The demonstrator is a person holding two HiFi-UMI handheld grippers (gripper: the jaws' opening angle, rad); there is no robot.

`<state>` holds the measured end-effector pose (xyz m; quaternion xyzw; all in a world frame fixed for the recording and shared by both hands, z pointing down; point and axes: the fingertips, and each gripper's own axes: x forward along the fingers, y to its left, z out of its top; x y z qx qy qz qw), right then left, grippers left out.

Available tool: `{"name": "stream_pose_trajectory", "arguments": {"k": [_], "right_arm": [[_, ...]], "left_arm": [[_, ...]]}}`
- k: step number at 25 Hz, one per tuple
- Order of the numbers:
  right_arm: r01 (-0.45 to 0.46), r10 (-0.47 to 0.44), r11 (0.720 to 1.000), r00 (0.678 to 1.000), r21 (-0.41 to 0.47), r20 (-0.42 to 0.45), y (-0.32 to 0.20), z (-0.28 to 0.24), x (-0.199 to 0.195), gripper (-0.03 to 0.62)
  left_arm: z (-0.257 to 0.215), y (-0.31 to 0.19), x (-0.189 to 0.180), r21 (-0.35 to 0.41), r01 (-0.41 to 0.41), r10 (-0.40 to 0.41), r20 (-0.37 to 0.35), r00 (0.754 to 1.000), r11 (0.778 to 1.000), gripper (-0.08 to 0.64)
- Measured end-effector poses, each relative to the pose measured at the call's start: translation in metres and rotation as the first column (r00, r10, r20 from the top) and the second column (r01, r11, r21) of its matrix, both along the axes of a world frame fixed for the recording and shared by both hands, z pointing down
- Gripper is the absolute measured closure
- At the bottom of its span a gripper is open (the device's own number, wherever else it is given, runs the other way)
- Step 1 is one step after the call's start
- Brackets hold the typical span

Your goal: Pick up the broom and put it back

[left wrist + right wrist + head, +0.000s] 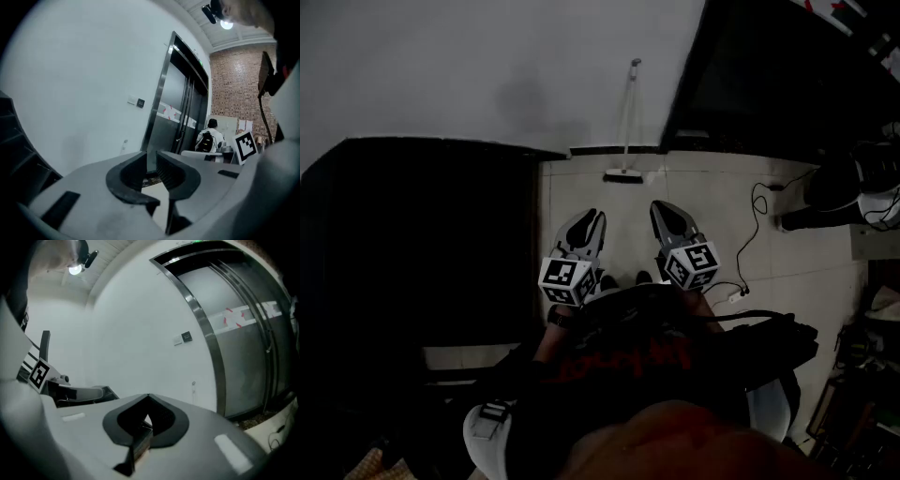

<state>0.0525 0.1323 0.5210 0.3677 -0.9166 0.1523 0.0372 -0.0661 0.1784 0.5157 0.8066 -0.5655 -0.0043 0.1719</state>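
The broom (627,122) leans upright against the white wall, its head (622,175) on the tiled floor by the skirting. Both grippers are held side by side well short of it, pointing toward it. My left gripper (592,217) has a narrow gap between its jaw tips, with nothing in it. My right gripper (662,208) is shut and empty. The left gripper view shows the left gripper (151,157) aimed at the wall, with the top of the broom handle (124,141) small and far off. The right gripper (147,397) has its tips touching, and the broom handle (193,386) stands beyond.
A large black cabinet (422,244) fills the left. A dark lift door (769,75) is at the upper right. A cable (757,230) trails over the tiles beside black equipment (844,187). A person with a backpack (208,138) sits in the distance.
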Motion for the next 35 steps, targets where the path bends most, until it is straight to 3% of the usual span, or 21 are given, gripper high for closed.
{"name": "stream_pose_trajectory", "arguments": {"k": [4, 9, 15, 25, 31, 35], "right_arm": [[-0.03, 0.03, 0.999, 1.0, -0.014, -0.005, -0.006, 0.0, -0.002, 0.592], [-0.071, 0.07, 0.997, 0.997, -0.026, -0.031, -0.001, 0.021, -0.007, 0.591], [-0.074, 0.073, 0.997, 0.997, -0.039, -0.028, -0.028, 0.024, -0.004, 0.591], [0.01, -0.011, 1.0, 1.0, -0.022, -0.029, -0.183, 0.06, -0.038, 0.591], [0.075, -0.074, 0.991, 0.997, -0.111, 0.011, -0.27, 0.089, -0.052, 0.589], [0.059, -0.07, 0.985, 0.996, -0.164, -0.059, -0.311, 0.134, -0.054, 0.512]], "left_arm": [[-0.007, -0.009, -0.008, -0.002, 0.012, -0.012, -0.027, 1.0, 1.0, 0.494], [0.018, -0.006, -0.033, -0.028, 0.005, -0.005, -0.022, 1.0, 1.0, 0.494], [0.015, -0.026, -0.031, -0.035, 0.01, -0.011, -0.046, 0.999, 0.999, 0.494], [0.009, -0.164, -0.05, 0.027, 0.016, -0.017, 0.039, 0.999, 1.0, 0.494], [-0.008, -0.229, -0.053, 0.021, 0.053, -0.054, 0.049, 0.997, 0.998, 0.492], [-0.002, -0.247, -0.046, -0.012, 0.049, -0.049, 0.05, 0.998, 0.999, 0.477]]}}
